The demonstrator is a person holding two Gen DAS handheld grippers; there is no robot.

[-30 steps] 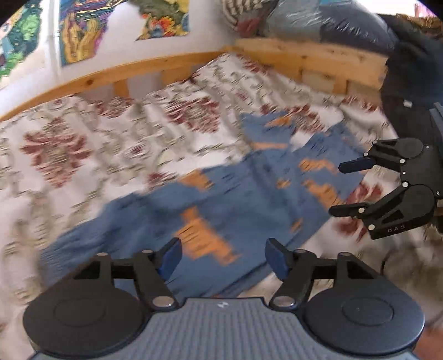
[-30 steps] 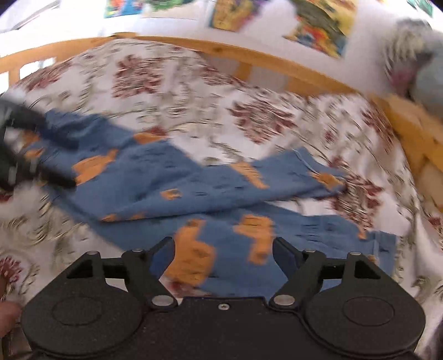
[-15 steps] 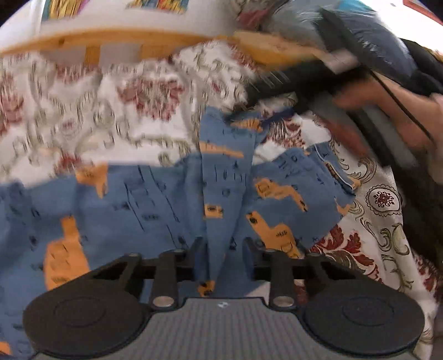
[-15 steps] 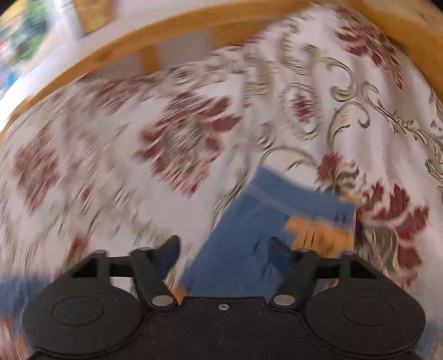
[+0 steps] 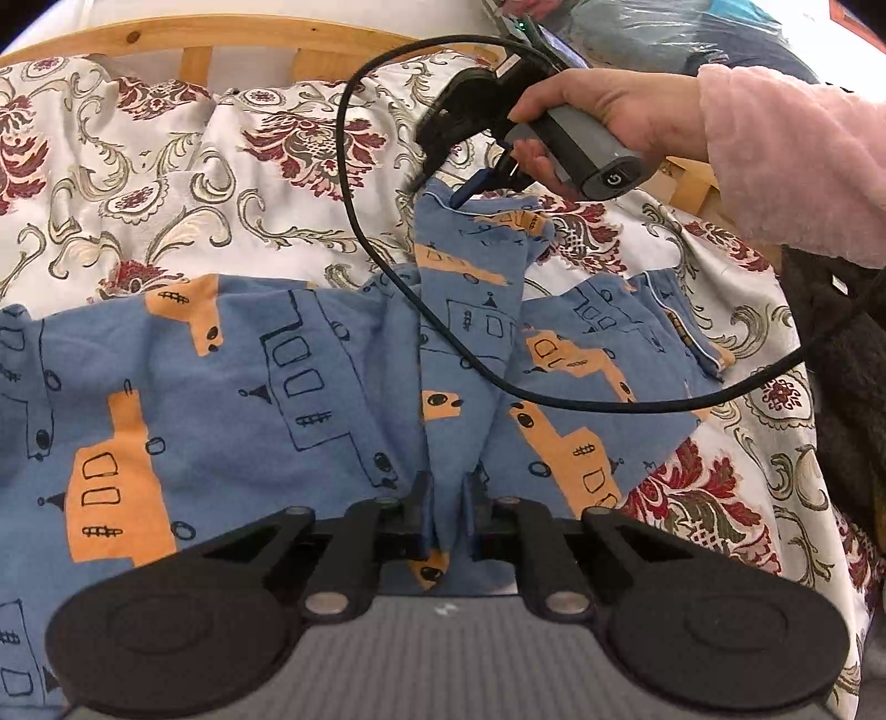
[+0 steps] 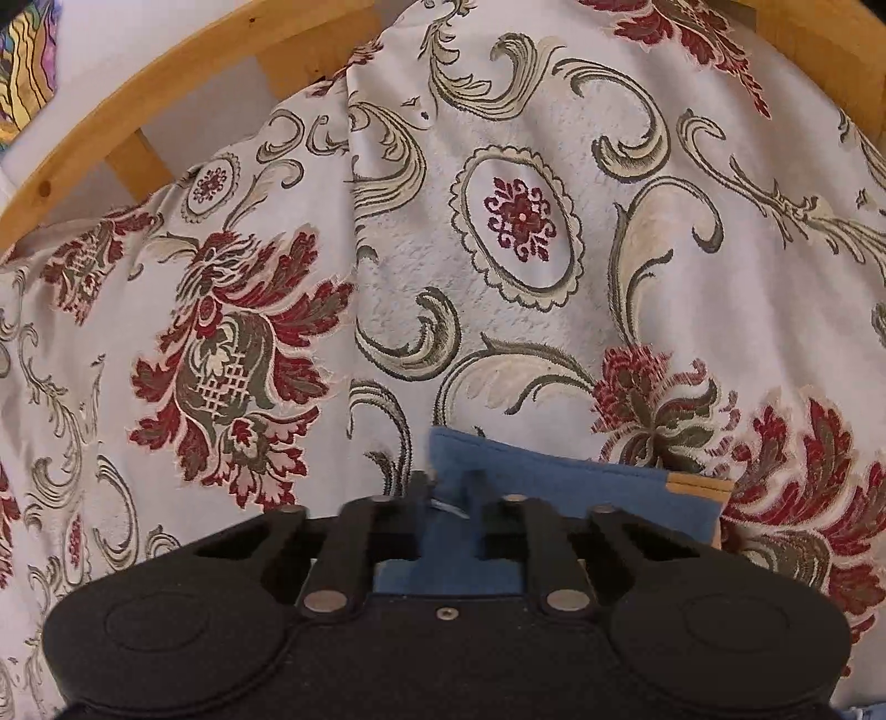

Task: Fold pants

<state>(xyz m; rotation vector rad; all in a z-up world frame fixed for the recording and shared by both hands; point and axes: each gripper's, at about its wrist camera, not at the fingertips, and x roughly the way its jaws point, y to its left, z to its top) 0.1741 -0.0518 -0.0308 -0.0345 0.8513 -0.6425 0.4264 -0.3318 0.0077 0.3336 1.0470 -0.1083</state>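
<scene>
**Inspector:** Left wrist view, left to right.

**Clerk:** The blue pants (image 5: 232, 387), printed with orange shapes, lie spread on the floral bedspread (image 5: 166, 183), filling the left and centre of the frame. At bottom centre the left gripper (image 5: 446, 515) has its fingers drawn together on a ridge of the pants fabric. That ridge runs up the middle of the frame to the upper centre, where the right gripper (image 5: 470, 183) pinches its far end. A hand (image 5: 603, 105) in a pink sleeve holds that tool at upper right. A black cable (image 5: 365, 232) loops from it down across the cloth and off to the right. A wooden bed rail (image 5: 194, 33) crosses the top.

**Inspector:** Right wrist view?

**Clerk:** Bedspread fills the left and top, with the wooden rail at upper left. At lower centre the right gripper's fingers are closed on a blue edge of the pants (image 6: 554, 487). The edge extends to the right and ends at an orange patch.
</scene>
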